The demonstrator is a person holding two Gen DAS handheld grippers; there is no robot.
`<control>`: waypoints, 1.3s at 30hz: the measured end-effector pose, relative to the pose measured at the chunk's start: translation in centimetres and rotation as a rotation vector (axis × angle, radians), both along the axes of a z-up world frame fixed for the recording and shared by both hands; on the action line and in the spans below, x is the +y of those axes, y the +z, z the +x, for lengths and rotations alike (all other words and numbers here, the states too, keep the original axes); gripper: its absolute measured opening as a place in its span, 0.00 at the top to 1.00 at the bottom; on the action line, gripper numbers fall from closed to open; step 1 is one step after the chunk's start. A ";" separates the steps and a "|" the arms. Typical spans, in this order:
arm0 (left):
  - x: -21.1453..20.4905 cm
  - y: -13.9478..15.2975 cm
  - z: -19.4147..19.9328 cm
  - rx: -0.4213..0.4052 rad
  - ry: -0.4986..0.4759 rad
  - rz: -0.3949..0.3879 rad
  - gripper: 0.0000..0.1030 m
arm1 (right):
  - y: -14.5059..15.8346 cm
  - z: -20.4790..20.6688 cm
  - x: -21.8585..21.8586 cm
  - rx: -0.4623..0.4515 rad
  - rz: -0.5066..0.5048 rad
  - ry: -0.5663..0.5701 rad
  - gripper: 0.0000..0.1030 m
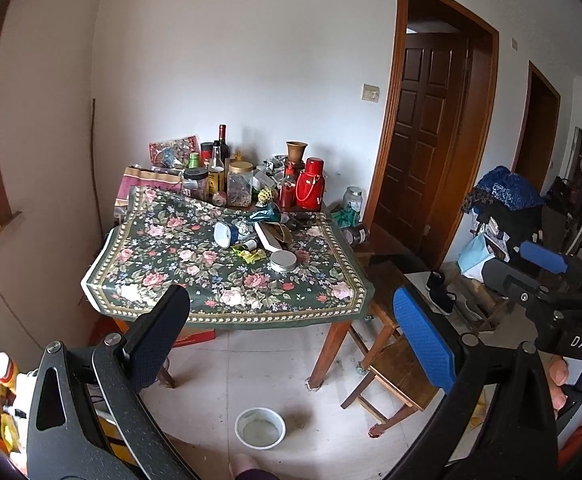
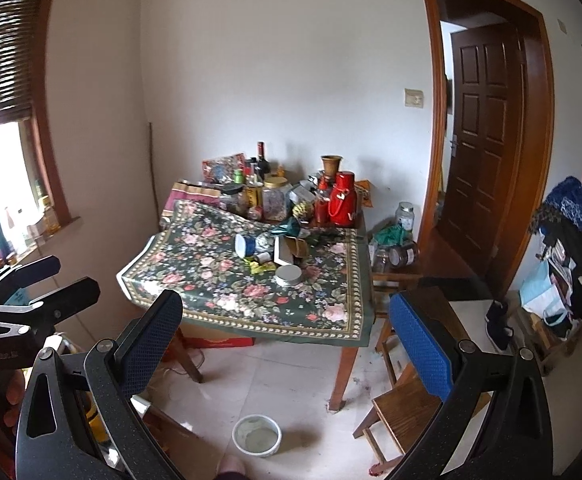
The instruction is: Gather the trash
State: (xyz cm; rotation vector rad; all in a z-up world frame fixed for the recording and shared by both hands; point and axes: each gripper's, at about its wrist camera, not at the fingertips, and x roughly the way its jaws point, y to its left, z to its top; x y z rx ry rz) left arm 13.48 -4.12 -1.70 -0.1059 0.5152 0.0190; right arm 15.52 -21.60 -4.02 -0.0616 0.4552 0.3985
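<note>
Grippers both spread wide, holding nothing: left gripper (image 1: 291, 340), right gripper (image 2: 287, 344), side by side, well short of the table (image 1: 227, 312). Ahead of both, mid-cloth, the likely trash: yellow-green wrapper (image 1: 253, 255), tipped blue cup (image 1: 225, 234), small bottle (image 1: 249, 245), silver lid (image 1: 283, 261). Risk: a reach past this clutter could knock the jars and red flask (image 1: 310, 185) beyond; the wrapper is thin and may slip. Legible: "DAS" on right gripper body.

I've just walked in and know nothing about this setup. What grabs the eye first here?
The wooden table with the dark green floral cloth, its far end crowded with jars and bottles, notably a shiny red thermos flask. A white bowl sits on the tiled floor before it. Both open grippers, left gripper and right gripper, frame the view.
</note>
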 end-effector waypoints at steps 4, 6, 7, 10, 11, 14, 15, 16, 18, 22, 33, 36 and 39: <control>1.8 -1.1 4.0 0.015 -0.015 -0.011 0.01 | -0.8 3.1 1.0 0.021 -0.009 -0.045 0.00; 3.0 -1.5 6.5 0.031 -0.021 -0.020 0.01 | -1.0 4.8 1.7 0.033 -0.014 -0.067 0.00; 3.8 -1.7 8.0 0.044 -0.023 -0.024 0.01 | -1.1 6.0 2.3 0.047 -0.013 -0.081 0.00; 5.9 -1.9 11.7 0.070 -0.024 -0.021 0.01 | -1.4 8.8 3.7 0.087 0.006 -0.105 0.00; 6.6 -2.1 13.1 0.080 -0.029 -0.014 0.01 | -1.4 9.4 4.1 0.096 0.009 -0.113 0.00; 8.6 -2.7 16.8 0.109 -0.051 -0.001 0.01 | -1.8 12.6 5.6 0.133 0.018 -0.168 0.00; 9.4 -3.0 18.1 0.123 -0.058 -0.001 0.01 | -2.1 13.4 6.0 0.145 0.020 -0.182 0.00; 9.7 -3.3 18.8 0.131 -0.061 -0.003 0.01 | -2.3 14.2 6.3 0.158 0.021 -0.191 0.00; 11.0 -4.1 20.9 0.151 -0.070 -0.012 0.01 | -3.0 15.8 7.0 0.191 0.016 -0.203 0.00; 12.6 -6.2 24.2 0.203 -0.061 -0.016 0.06 | -5.3 19.0 8.9 0.261 -0.028 -0.211 0.00; 13.7 -13.2 32.7 0.423 -0.003 -0.050 0.28 | -13.5 29.2 13.3 0.492 -0.146 -0.035 0.01; 13.8 -14.5 35.0 0.459 0.054 -0.062 0.34 | -15.6 32.2 13.7 0.523 -0.158 0.051 0.01; 13.7 -15.6 37.6 0.500 0.084 -0.104 0.35 | -18.0 35.2 14.6 0.565 -0.206 0.115 0.02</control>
